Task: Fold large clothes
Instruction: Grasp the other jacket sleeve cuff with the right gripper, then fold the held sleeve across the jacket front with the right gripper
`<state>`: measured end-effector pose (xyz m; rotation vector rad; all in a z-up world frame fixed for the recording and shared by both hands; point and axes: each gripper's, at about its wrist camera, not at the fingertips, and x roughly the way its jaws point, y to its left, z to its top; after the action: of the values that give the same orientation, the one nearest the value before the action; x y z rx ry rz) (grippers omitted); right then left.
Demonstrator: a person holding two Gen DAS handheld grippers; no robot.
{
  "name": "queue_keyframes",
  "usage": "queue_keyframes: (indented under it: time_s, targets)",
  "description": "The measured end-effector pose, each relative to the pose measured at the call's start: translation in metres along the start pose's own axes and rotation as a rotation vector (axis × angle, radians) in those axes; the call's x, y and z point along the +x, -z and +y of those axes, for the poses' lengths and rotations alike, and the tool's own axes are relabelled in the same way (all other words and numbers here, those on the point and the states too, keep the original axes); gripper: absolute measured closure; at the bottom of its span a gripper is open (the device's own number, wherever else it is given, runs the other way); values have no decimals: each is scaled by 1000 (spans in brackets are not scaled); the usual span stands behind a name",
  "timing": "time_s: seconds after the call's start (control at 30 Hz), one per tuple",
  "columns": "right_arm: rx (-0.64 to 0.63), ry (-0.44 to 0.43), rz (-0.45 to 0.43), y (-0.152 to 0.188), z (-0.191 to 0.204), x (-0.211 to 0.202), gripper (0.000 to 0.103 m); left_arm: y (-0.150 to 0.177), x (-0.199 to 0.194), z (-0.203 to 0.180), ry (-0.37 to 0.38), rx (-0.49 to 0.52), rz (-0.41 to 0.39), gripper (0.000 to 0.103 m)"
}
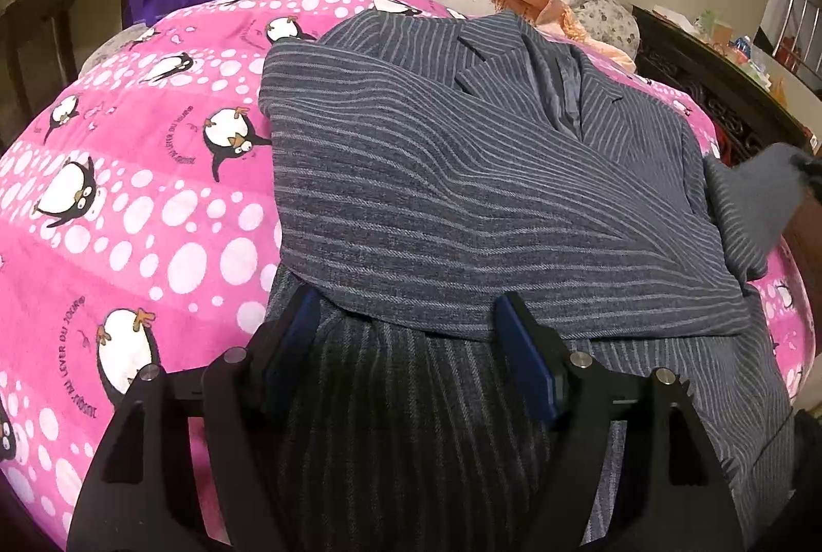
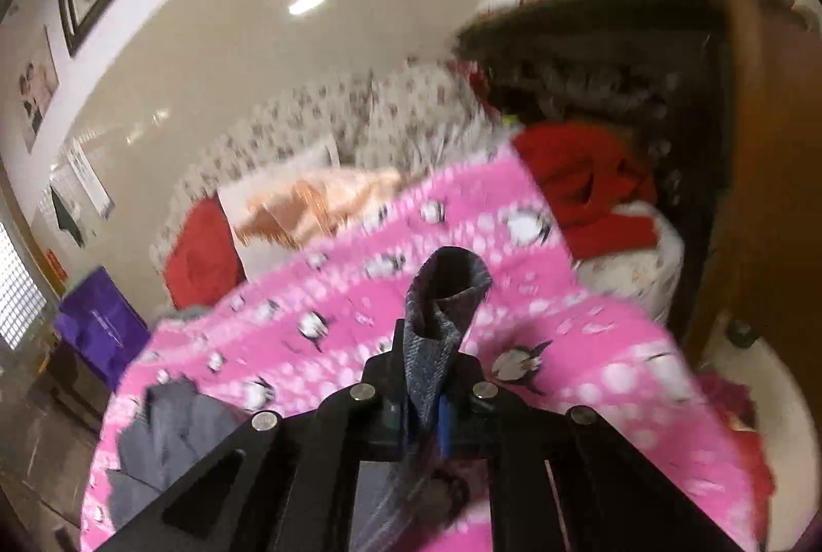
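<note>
Left wrist view: soft, floppy grey striped wool jacket point(image 1: 488, 192) lies ahead of the open left claw point(image 1: 411, 346). The right claw point(image 2: 426, 418) pinches its sleeve end; corners grab best.

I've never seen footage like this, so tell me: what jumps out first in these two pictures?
The bright pink penguin blanket covering the bed grabs the eye first. A grey striped suit jacket lies on it, one sleeve folded across its front, just beyond the open left gripper. In the blurred other view, the right gripper is shut on the jacket's sleeve end, lifting it above the blanket.
</note>
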<state>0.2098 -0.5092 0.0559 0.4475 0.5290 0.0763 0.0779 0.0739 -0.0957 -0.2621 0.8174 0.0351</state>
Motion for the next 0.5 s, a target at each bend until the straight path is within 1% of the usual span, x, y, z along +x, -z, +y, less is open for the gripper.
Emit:
queue_keyframes:
  time_s: [0.1,0.17,0.2,0.23,0.3,0.33,0.4,0.43,0.5]
  targets:
    - [32,11,-32,-11,2,-50,97,-2,-2,1,6,-4,13,31]
    - [56,18,-20,-10,0,-64,97,-6,-10,1,-16,-3,29,31]
    - [54,36,-8,-7,1,-69,97,-7,-19,1,-29,-7,20,31]
    - [43,73,12,-3,3,-71,97,-7,-27,2,-33,-9,8,31]
    - [41,93,16,3,13,-77,96,-6,-45,5,-35,-8,-23,31]
    - [36,82,8,4,20,-79,97,-5,-57,7,-46,2,-47,31]
    - [8,25,-8,4,47,-80,96,-2,-72,12,-70,9,-76,31]
    - [-6,-27,-1,5,69,-75,96,1,-77,16,-75,4,-76,31]
    - [-36,-108,27,13,111,-61,96,9,-78,26,-78,-20,-49,31]
